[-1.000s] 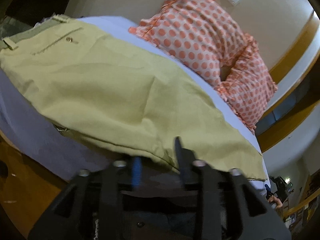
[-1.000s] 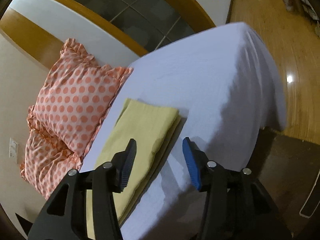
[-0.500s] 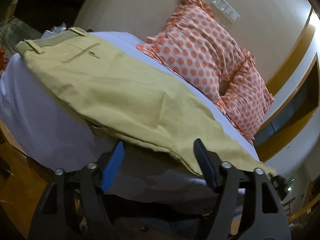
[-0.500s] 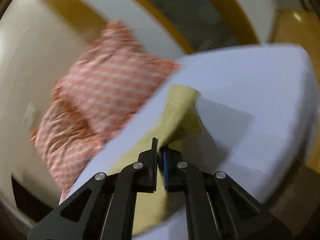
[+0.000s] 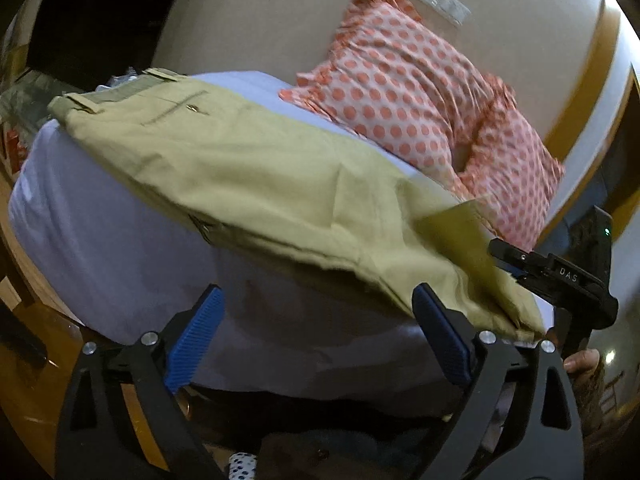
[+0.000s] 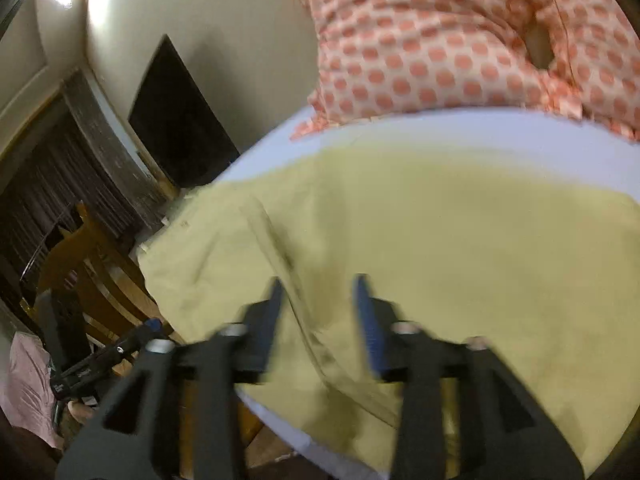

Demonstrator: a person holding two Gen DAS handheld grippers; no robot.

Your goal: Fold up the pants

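A bed (image 5: 100, 248) with a pale sheet carries everything. Two orange-dotted pillows (image 5: 420, 92) lean on the wall along its far edge. The khaki pants (image 5: 248, 176) lie flat across the bed, waistband (image 5: 120, 94) at its far left corner, legs running toward the near right edge, where the hem end is lifted and folded over. The left gripper (image 5: 316, 340) hangs at the near edge, jaws wide apart, holding nothing. The right gripper (image 6: 318, 320), blurred, sits over the pants with its jaws parted; cloth shows between them, ungripped.
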